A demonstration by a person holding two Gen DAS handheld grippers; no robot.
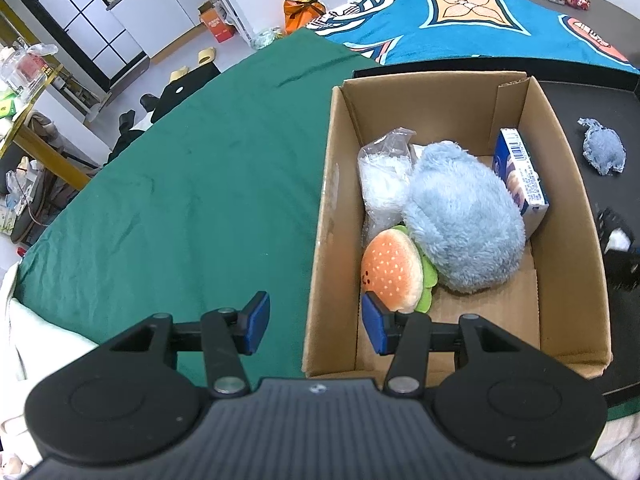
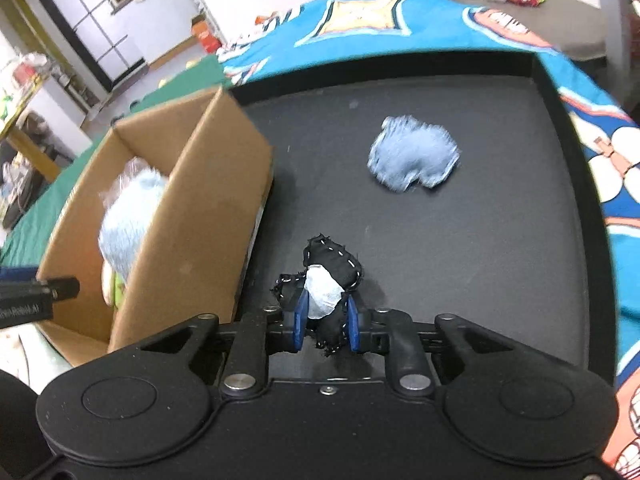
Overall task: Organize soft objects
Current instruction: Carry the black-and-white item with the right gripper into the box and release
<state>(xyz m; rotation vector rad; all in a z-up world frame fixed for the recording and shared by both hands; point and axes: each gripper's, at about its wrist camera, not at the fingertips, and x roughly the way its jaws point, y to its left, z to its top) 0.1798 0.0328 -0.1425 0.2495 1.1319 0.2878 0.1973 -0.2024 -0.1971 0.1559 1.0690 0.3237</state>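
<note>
box (image 1: 568, 184): matt cardboard | plush (image 1: 464, 220): fluffy fabric | tray (image 2: 480, 240): matt black

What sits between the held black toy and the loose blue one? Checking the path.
Nothing: right wrist view shows only bare black tray between black toy and blue toy.

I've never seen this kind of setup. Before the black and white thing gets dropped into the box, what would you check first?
1. Grip: right hand-held gripper is shut on the black and white soft toy: ok.
2. Position: the toy hangs over the black tray, not yet over the cardboard box: not ok.
3. Room in the box: bare floor shows near the burger plush and blue fluffy plush: ok.
4. Left hand-held gripper open and holding nothing, but straddling the box's near wall: possibly in the way.
5. Leftovers: a blue fabric piece lies on the tray: not ok.
</note>
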